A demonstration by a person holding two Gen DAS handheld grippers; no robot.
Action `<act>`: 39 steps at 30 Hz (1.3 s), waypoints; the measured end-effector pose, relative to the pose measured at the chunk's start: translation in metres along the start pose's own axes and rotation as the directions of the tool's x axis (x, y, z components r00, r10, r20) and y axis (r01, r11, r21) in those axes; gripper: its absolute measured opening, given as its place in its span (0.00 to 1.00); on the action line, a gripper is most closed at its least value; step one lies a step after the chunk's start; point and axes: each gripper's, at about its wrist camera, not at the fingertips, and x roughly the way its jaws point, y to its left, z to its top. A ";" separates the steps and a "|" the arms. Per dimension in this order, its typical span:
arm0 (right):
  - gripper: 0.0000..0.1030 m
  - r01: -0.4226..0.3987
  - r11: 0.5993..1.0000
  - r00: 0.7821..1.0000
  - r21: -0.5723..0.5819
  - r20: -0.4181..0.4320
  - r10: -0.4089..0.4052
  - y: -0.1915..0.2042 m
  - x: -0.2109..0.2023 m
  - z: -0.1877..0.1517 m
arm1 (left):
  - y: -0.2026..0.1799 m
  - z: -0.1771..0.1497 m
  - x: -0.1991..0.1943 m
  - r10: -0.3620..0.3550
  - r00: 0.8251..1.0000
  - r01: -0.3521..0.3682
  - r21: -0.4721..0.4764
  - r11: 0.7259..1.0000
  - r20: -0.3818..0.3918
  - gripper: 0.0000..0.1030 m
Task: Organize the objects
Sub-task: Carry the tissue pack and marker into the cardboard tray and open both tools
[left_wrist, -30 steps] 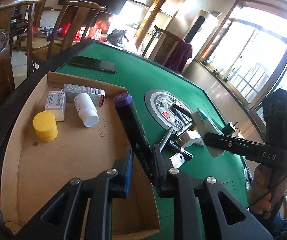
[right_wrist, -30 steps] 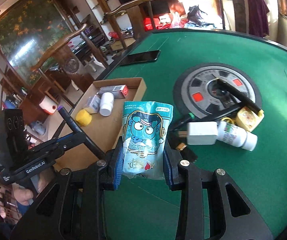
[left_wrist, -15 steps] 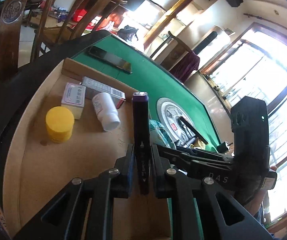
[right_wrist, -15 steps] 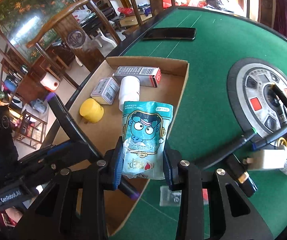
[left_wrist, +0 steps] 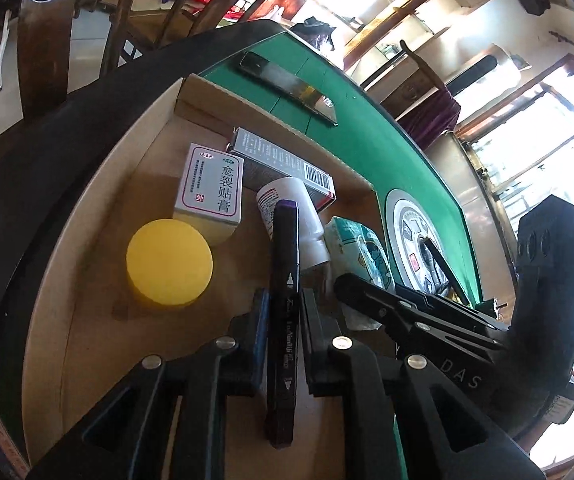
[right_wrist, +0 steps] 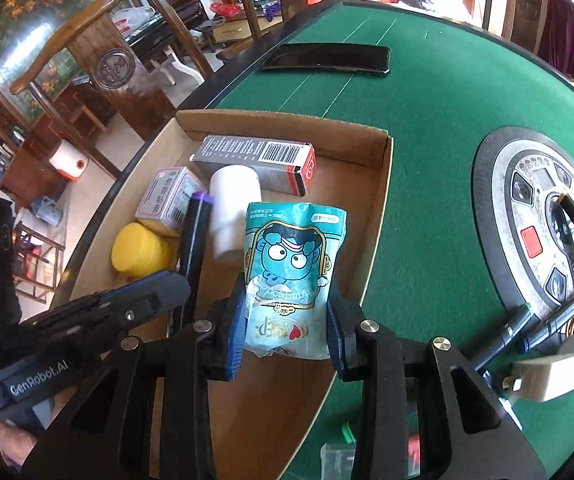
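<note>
Left tongs (left_wrist: 283, 312): I am keeping them clamped on a black marker pen with a purple cap (left_wrist: 285, 280), the cap end pointing far, over the shallow brown cardboard box (right_wrist: 379, 184).
Right tongs (right_wrist: 287, 316): I am holding them clamped on a teal snack packet with a cartoon face (right_wrist: 293, 264), the packet standing upright between the blue pads, over the right part of the box.
Tongs together: they are sitting side by side, the left tongs (right_wrist: 159, 292) just left of the packet in the right wrist view, the right tongs (left_wrist: 351, 284) just right of the marker in the left wrist view.
Box: it is lying at the left edge of the green felt surface (right_wrist: 427, 92).
Box contents: a round yellow jar (left_wrist: 169, 262) is sitting at the near left; a white box with red-framed Chinese print (left_wrist: 211, 192) is just beyond it; a white plastic bottle (left_wrist: 299, 216) is lying on its side under the marker's tip; a long grey carton with a barcode and red end (right_wrist: 259, 160) is lying along the far wall.
Far surface: a black phone (right_wrist: 327, 58) is lying flat.
Right surface: black markers (right_wrist: 523, 324) and a white plug adapter (right_wrist: 547, 372) are lying beside a round grey dial panel (right_wrist: 539, 216).
</note>
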 end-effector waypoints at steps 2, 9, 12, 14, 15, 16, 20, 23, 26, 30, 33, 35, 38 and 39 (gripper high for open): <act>0.33 0.010 1.000 1.000 0.005 -0.006 -0.010 0.000 0.004 0.006 | 0.001 0.002 0.003 0.031 0.999 -0.031 0.001 1.000 -0.016 0.12; 0.35 0.029 0.999 0.999 0.028 -0.016 -0.029 -0.003 0.019 0.023 | -0.009 0.002 0.006 0.069 0.998 -0.069 0.038 0.997 -0.007 0.16; 0.41 -0.011 0.999 1.000 0.044 0.001 0.011 -0.007 0.019 0.023 | -0.011 0.001 0.003 0.043 0.999 -0.043 0.044 0.998 -0.007 0.16; 0.42 -0.009 1.000 1.000 0.015 0.027 0.009 -0.005 0.014 0.022 | -0.011 -0.001 0.002 0.049 0.999 -0.049 0.042 0.998 -0.009 0.22; 0.45 -0.005 1.000 0.999 0.004 0.043 0.004 -0.005 0.012 0.022 | -0.011 -0.001 0.000 0.048 0.999 -0.048 0.042 0.998 -0.005 0.25; 0.46 -0.009 1.000 0.999 -0.006 0.054 0.009 -0.004 0.008 0.021 | -0.011 -0.001 -0.002 0.043 0.999 -0.043 0.044 0.998 0.000 0.30; 0.47 -0.027 1.000 0.998 -0.012 0.062 0.028 -0.005 0.002 0.016 | -0.013 -0.003 -0.009 0.029 0.999 -0.030 0.044 0.999 0.020 0.41; 0.47 -0.040 0.999 0.997 -0.006 0.062 0.040 -0.007 0.004 0.016 | -0.017 -0.003 -0.012 0.026 0.999 -0.028 0.048 0.998 0.026 0.42; 0.47 -0.028 0.999 0.997 -0.019 0.075 0.030 -0.005 0.004 0.015 | -0.017 -0.004 -0.015 0.028 0.999 -0.029 0.049 0.998 0.029 0.42; 0.47 -0.064 0.998 0.995 -0.019 0.081 0.066 -0.007 0.002 0.015 | -0.018 -0.004 -0.018 0.024 0.999 -0.025 0.050 0.998 0.035 0.43; 0.48 -0.087 0.996 0.993 -0.014 0.075 0.088 -0.007 0.003 0.016 | -0.018 -0.005 -0.019 0.031 0.999 -0.032 0.058 0.998 0.032 0.46; 0.49 -0.074 0.997 0.995 -0.035 0.059 0.076 -0.005 0.005 0.016 | -0.019 -0.006 -0.017 0.030 0.999 -0.032 0.062 0.998 0.027 0.47; 0.50 -0.054 0.998 0.997 -0.039 0.054 0.056 -0.004 0.003 0.015 | -0.018 -0.007 -0.017 0.033 0.999 -0.035 0.064 0.997 0.030 0.48; 0.49 -0.061 0.997 0.996 -0.043 0.067 0.064 -0.005 0.000 0.015 | -0.018 -0.007 -0.017 0.031 0.999 -0.033 0.065 0.997 0.030 0.48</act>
